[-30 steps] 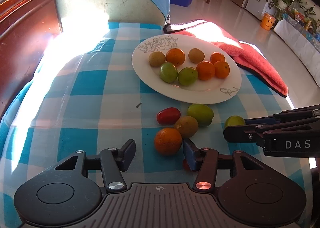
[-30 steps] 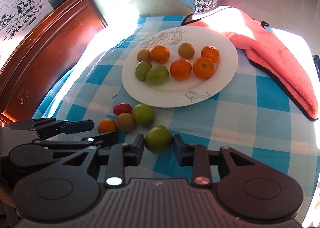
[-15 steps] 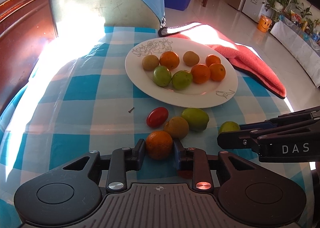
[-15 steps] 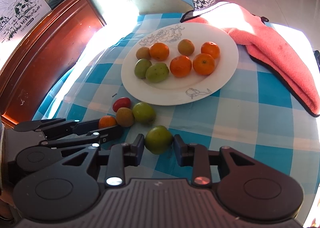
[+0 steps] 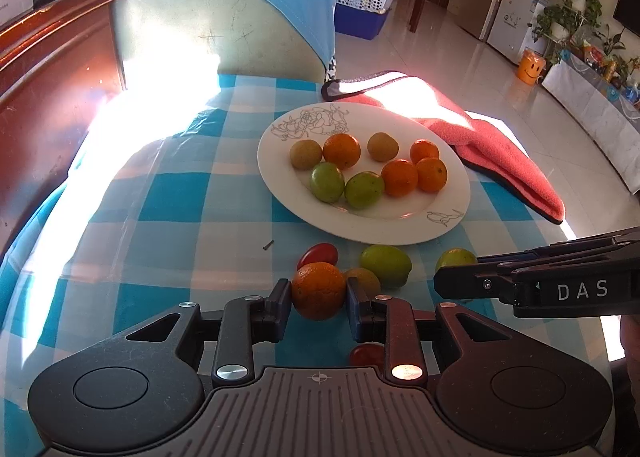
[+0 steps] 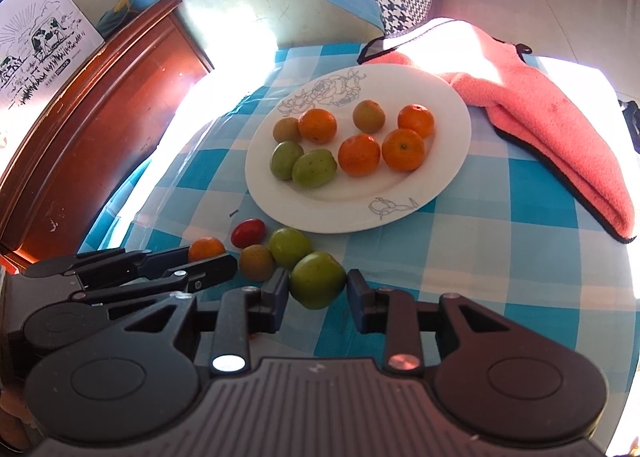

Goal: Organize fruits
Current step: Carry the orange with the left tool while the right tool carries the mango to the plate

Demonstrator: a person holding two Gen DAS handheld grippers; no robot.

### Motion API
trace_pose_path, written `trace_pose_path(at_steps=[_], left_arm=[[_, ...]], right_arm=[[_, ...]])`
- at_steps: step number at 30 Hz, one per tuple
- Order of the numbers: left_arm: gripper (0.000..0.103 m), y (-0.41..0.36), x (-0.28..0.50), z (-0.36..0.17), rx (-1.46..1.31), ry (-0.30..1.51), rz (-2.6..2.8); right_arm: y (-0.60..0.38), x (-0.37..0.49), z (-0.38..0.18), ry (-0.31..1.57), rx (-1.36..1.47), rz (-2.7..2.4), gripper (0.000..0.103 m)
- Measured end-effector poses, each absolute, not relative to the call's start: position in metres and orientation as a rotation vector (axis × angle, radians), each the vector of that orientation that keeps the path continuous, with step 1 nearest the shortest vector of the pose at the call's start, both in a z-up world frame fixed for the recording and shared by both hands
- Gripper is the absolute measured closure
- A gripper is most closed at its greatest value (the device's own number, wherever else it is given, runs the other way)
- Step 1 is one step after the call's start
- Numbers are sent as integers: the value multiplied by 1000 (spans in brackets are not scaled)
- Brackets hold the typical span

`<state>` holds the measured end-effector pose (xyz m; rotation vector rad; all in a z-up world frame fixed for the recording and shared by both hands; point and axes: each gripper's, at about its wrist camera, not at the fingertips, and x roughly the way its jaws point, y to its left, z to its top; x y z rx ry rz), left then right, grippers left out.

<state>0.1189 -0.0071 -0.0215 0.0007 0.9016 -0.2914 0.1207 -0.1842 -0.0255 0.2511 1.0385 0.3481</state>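
Note:
My left gripper [image 5: 319,311] is shut on an orange [image 5: 318,289], held just above the checked cloth. My right gripper [image 6: 317,294] is shut on a green fruit [image 6: 317,279]. Loose on the cloth near both lie a red tomato [image 5: 317,255], a brown fruit [image 6: 256,261] and another green fruit [image 5: 386,264]. A second tomato [image 5: 366,353] shows under the left fingers. The white plate [image 5: 288,193] beyond carries several oranges, two green fruits and two brown ones. The left gripper [image 6: 216,263] also shows at the left of the right wrist view, the right gripper [image 5: 452,277] at the right of the left wrist view.
A pink fleece cloth [image 6: 560,129] lies right of the plate, draped to the table's edge. A wooden headboard [image 6: 80,129] runs along the left. A chair back with blue fabric [image 5: 224,37] stands behind the table. A small dark speck [image 5: 267,244] lies on the cloth.
My left gripper went from open behind the orange to shut on it and lifted it slightly. The right gripper kept its hold on the green fruit.

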Motion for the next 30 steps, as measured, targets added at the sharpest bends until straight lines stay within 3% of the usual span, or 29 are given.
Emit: trace_pose_path(at_steps=[18, 30], left_arm=[[77, -5, 136, 7, -89, 825, -292], [77, -6, 176, -8, -80, 847, -239]], right_arm=[[-203, 131, -5, 962, 313, 318, 71], [-206, 150, -14, 957, 396, 292, 71]])
